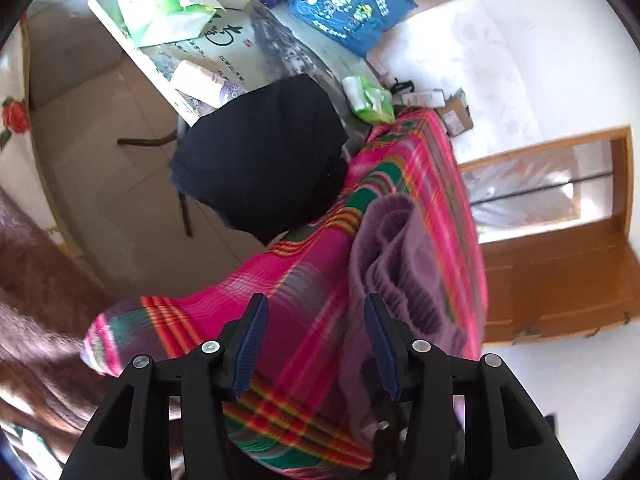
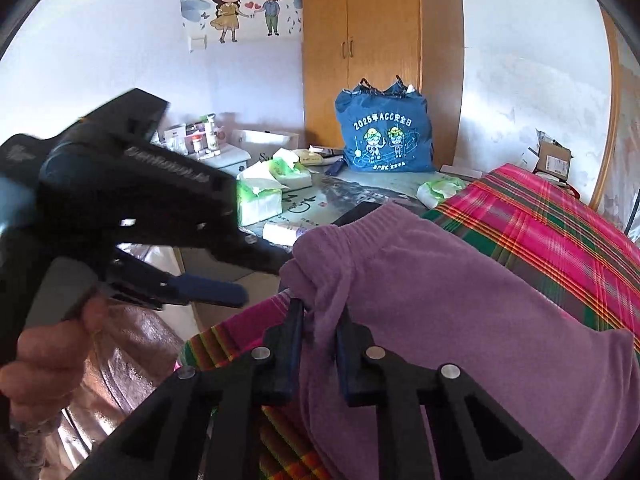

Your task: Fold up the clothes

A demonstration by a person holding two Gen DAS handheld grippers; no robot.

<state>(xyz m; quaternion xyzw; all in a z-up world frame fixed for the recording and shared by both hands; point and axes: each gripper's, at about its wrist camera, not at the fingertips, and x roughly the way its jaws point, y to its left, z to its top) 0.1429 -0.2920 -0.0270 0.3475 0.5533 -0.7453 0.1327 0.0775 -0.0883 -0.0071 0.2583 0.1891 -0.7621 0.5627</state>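
A purple fleece garment lies bunched on a bed covered with a pink plaid sheet. My right gripper is shut on a fold at the garment's near left edge, with cloth pinched between the pads. In the left wrist view the same purple garment has its gathered waistband just beside the right finger. My left gripper stands open over the plaid sheet with nothing between its fingers. From the right wrist view the left gripper hovers just left of the garment, held by a hand. A dark navy garment lies folded at the bed's far end.
Beyond the bed a table carries green tissue packs, a blue drawstring bag and small boxes. A wooden wardrobe stands behind it, and a cardboard box sits at the far right. Tiled floor shows left of the bed.
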